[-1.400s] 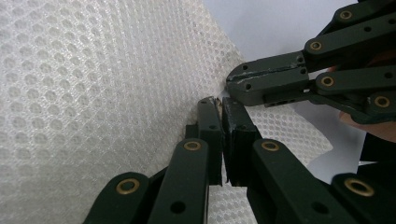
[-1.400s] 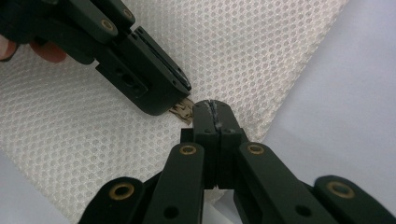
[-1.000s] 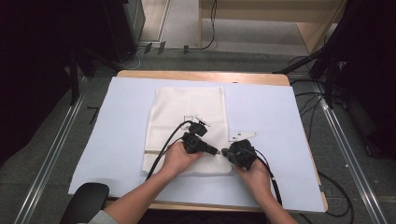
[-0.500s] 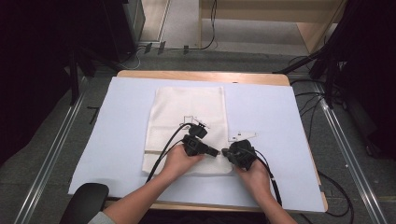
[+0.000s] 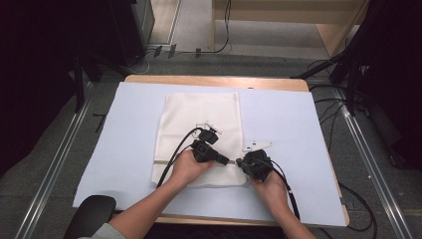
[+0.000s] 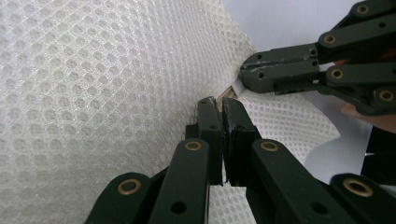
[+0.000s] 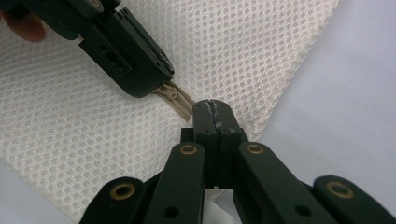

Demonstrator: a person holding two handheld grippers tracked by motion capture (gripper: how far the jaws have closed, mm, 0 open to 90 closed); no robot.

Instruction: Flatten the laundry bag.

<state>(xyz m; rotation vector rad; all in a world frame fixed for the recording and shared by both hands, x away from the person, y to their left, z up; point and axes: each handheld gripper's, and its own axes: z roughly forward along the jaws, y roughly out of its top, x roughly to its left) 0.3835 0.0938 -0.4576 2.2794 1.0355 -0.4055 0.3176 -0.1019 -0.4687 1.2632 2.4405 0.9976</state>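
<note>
I hold both tools low in the middle of the high view, over the near end of a white mesh bag that lies flat on a pale blue mat covering the table. The bag runs from the centre of the frame down toward my hands, its long side pointing away from me. My left gripper sits just left of centre and points right; its jaws are pressed together on the tan zipper strip at the bag's edge, as the right gripper view shows in its upper left. In the left gripper view the same jaws rise from the bottom centre, tips on the mesh seam. My right gripper sits just right of centre, facing the left one, the two tips nearly meeting. Its jaws are together as well; in the right gripper view they close at the bag's hem, but I cannot tell whether mesh is caught between them. A grey plate rides above my right hand.
</note>
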